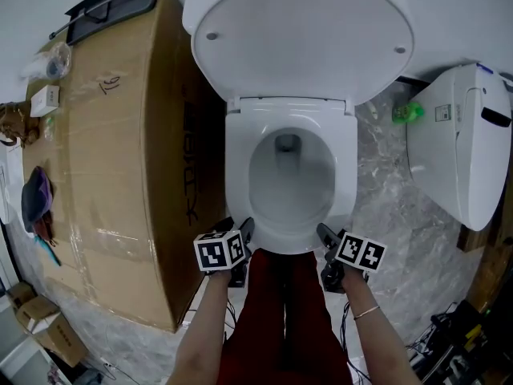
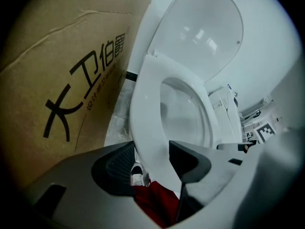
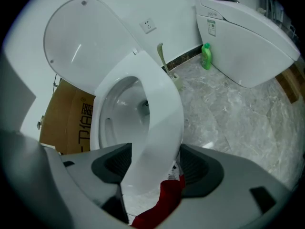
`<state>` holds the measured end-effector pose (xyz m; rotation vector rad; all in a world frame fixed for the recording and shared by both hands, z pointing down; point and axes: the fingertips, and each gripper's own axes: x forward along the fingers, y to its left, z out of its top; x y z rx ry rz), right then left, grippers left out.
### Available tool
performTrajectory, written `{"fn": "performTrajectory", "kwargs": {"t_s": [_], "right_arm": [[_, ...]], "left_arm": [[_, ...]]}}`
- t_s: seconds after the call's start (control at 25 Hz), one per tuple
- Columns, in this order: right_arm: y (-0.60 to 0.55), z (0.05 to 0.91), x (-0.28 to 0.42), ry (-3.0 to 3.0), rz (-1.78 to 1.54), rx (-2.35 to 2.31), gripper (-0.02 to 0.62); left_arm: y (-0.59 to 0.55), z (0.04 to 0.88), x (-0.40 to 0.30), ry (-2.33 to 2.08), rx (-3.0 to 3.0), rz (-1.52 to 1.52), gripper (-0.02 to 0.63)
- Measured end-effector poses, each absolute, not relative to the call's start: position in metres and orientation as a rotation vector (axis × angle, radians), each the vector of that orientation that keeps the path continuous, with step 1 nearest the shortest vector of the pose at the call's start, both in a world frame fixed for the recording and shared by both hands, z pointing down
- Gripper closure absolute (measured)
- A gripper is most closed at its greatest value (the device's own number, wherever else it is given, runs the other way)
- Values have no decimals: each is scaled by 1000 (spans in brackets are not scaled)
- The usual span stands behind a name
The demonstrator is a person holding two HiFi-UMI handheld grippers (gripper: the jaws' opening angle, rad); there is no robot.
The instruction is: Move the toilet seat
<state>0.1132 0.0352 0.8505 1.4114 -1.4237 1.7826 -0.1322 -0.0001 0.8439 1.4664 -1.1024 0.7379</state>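
At the front lip of the bowl, I had both tools on the white oval plastic toilet seat [image 1: 238, 175], which lay low over the white ceramic bowl [image 1: 290, 184] with the round white lid [image 1: 300, 34] tipped up against the wall behind it. The left hand-held gripper [image 1: 244, 231] straddled the seat's front-left curve. In the left gripper view its jaws sat on either side of the rim, and to my eye they were pinching it [image 2: 145, 109] rather than merely framing it. The right hand-held gripper [image 1: 325, 235] did the same at the front-right, and in the right gripper view the band of the seat [image 3: 164, 113] filled the gap between both dark pads, so I read that one as clamped on the seat too.

A big brown cardboard box [image 1: 112, 151] stood close along the left of the toilet. A second white toilet unit [image 1: 461, 143] and a small green bottle [image 1: 407, 112] stood apart on the grey marbled floor [image 1: 393, 207] to the right.

I judged this to be the grasp stage: hold secured, the swing itself not yet done. From the head view I could not tell whether the seat had left the bowl at all. The next move called for raising both grippers together, in an arc about the rear hinge. That meant letting the wrists rotate with the seat and keeping the two sides level, so that the smooth plastic neither twisted nor slipped out of the pads.
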Motion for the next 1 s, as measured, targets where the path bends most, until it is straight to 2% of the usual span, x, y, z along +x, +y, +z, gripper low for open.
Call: {"fn": "performTrajectory", "kwargs": {"t_s": [1.0], "right_arm": [[1, 692, 117, -1630, 1838, 1515, 287]], "left_arm": [[-27, 707, -132, -1206, 1451, 634, 381]]}}
